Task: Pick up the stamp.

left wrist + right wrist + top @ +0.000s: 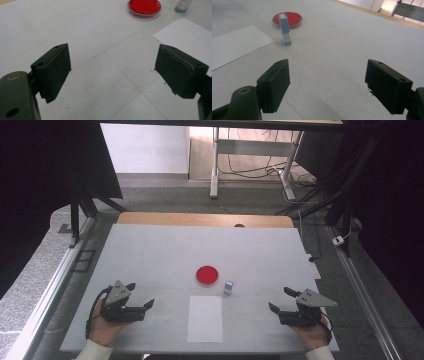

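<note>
A round red dish sits near the middle of the white table. A small blue and white upright block stands just to its right. A white paper sheet lies in front of both. My left gripper rests open at the front left, nothing between its jaws. My right gripper rests open at the front right, also with nothing in it.
A wooden strip runs along the table's far edge. Beyond it are desk legs and loose cables on the floor. Dark frame posts stand at the left, a metal rail at the right.
</note>
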The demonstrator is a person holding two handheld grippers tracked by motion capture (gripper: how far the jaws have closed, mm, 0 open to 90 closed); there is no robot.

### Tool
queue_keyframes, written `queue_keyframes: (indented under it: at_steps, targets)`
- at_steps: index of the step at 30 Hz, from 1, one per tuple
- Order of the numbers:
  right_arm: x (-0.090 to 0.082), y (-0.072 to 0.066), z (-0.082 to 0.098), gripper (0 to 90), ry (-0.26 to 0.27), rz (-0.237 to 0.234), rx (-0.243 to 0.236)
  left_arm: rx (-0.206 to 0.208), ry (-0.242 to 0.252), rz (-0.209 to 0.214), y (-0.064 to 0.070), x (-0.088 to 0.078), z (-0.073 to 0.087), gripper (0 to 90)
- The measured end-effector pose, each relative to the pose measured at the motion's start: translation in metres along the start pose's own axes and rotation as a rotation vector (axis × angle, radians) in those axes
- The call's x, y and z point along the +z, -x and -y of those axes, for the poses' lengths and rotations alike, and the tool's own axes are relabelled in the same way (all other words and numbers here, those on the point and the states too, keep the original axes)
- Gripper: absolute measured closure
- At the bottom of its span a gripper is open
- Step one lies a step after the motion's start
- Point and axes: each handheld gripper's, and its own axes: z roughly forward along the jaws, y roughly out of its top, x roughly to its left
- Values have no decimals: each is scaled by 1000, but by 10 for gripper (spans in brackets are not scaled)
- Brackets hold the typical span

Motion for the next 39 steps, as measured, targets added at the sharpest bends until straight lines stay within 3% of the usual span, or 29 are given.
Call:
queue_keyframes:
  at_steps: [5,14,24,39]
  targets:
    - [0,-1,2,199,-1,3,-6,-21,13,5,-5,-1,1,135]
    - [3,-5,3,213,-12,-11,-20,-9,9,9,-2,1,2,138]
    - [3,-2,0,228,1,5,-7,7,1,9,3,5,1,138]
    - [9,-8,-11,233,15,-15,-12,17,-6,-17,6,4,6,138]
